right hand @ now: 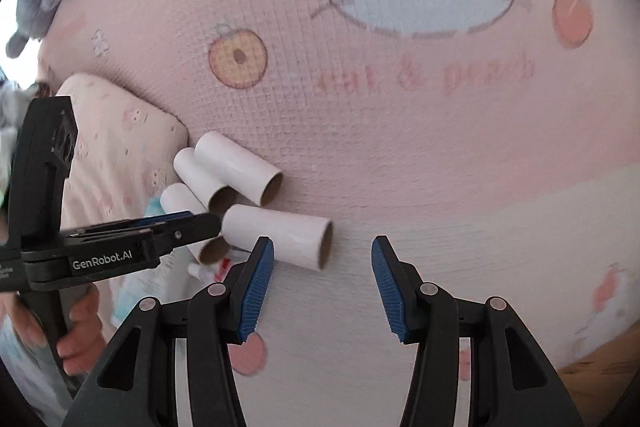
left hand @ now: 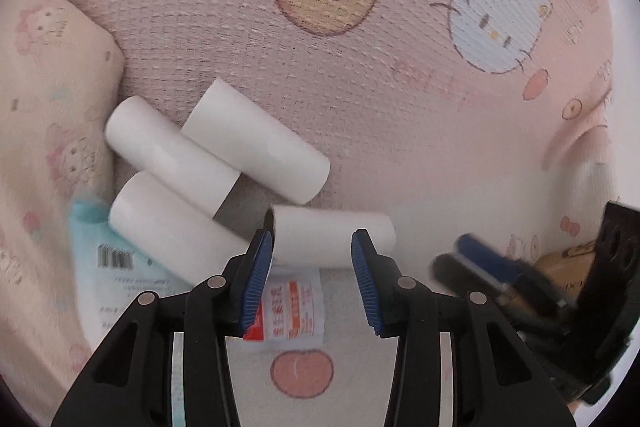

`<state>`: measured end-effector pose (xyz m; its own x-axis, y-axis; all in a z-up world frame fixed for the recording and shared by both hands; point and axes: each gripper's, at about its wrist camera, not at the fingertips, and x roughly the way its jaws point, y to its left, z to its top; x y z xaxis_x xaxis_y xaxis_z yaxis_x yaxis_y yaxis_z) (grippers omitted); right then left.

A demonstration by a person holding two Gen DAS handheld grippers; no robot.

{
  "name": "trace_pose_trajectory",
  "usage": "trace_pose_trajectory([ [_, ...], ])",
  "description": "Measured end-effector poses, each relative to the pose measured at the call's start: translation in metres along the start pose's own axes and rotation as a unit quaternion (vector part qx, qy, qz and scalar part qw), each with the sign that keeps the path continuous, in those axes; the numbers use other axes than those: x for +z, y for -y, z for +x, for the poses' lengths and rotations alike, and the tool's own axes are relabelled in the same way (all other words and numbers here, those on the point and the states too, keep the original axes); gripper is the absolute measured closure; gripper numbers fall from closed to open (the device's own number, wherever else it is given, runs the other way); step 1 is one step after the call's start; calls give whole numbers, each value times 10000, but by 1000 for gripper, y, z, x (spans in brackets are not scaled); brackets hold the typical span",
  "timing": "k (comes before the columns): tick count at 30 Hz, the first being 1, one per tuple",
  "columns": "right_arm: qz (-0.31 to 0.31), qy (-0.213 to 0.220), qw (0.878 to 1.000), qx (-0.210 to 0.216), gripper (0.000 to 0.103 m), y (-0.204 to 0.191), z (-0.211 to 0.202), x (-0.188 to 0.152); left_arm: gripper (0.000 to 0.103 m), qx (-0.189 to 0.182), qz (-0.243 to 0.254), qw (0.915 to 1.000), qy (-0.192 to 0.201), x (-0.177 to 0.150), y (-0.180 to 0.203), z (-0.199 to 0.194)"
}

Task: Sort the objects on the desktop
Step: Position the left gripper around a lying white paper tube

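Cardboard tubes, four of them wrapped in white paper, lie in a loose cluster on a pink cartoon-print cloth with a cat face and peaches. In the left wrist view, the far tube and the tube beside it lie side by side and touching, a third tube sits nearer and to the left, and the nearest tube lies crosswise just beyond the left gripper. That gripper's jaws stand wide apart with nothing gripped; the nearest tube lies at their tips, whether touching them I cannot tell, and a small red-and-white sachet lies on the cloth between them. A pale blue packet with a barcode rests under the left tubes, beside a cream printed pillow at the left edge. The right gripper hovers over bare cloth to the right of the cluster, jaws open and empty, its left pad just beside the nearest tube's open end. A person's hand holds the left gripper's handle.
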<state>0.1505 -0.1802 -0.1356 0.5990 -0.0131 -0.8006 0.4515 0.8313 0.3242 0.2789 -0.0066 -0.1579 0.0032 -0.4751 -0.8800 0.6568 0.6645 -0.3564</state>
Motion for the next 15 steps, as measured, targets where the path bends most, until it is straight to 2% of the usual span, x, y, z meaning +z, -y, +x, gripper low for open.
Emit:
trace_pose_trajectory([
  [4, 223, -157, 9996, 115, 56, -1, 25, -3, 58, 376, -143, 9990, -192, 14, -2, 12],
  [8, 215, 27, 9996, 203, 59, -5, 33, -12, 58, 241, -267, 9982, -475, 23, -5, 16],
  [11, 140, -4, 9995, 284, 62, -6, 39, -14, 58, 412, -10, 9979, -495, 22, 2, 20],
  [13, 231, -24, 9994, 251, 62, -2, 43, -14, 58, 454, 28, 9972, -586, 23, 3, 24],
  [15, 428, -37, 9982, 426, 62, 5, 46, -14, 58, 432, 4, 9964, -724, 23, 3, 29],
])
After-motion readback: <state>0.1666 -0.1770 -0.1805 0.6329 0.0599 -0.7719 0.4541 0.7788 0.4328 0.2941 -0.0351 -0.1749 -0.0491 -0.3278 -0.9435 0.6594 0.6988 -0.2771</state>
